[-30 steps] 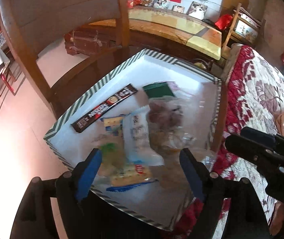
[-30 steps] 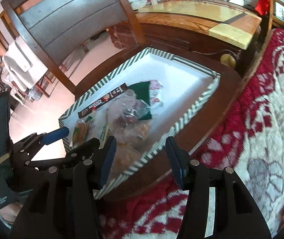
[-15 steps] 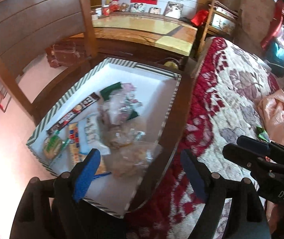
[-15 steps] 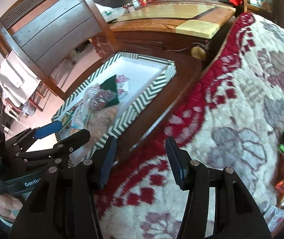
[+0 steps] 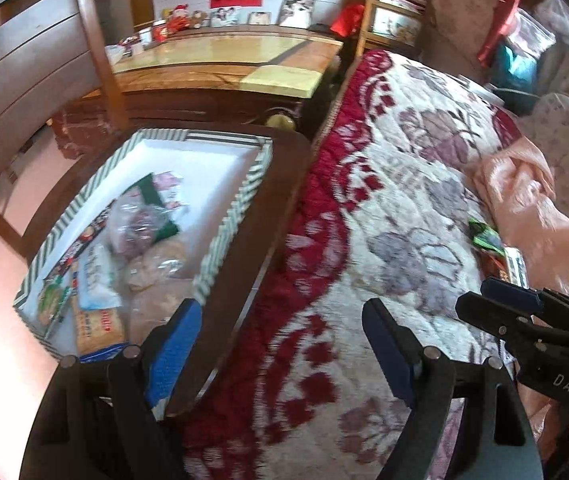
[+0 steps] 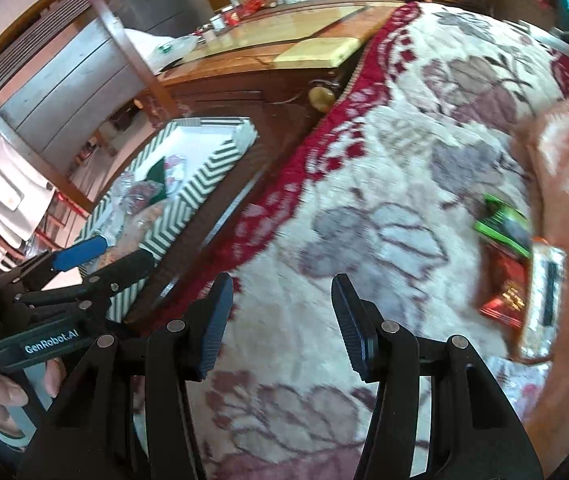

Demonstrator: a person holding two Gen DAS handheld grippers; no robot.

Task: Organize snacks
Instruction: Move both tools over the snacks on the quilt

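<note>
Floral blanket [image 6: 364,208] beside a striped box [image 5: 224,236] holding snacks [image 5: 140,248]; more packets [image 6: 516,264] lie on the blanket. Left gripper [image 5: 280,344] and right gripper [image 6: 280,320] hover with jaws apart, empty.

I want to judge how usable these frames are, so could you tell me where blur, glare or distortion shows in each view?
Left wrist view: the blanket is smeared by motion, the floor at left is washed out, and the chair bows with the fisheye. Right wrist view: the snack packets on the blanket are streaked, while the right gripper stays sharp; the tabletop shows glare.
</note>
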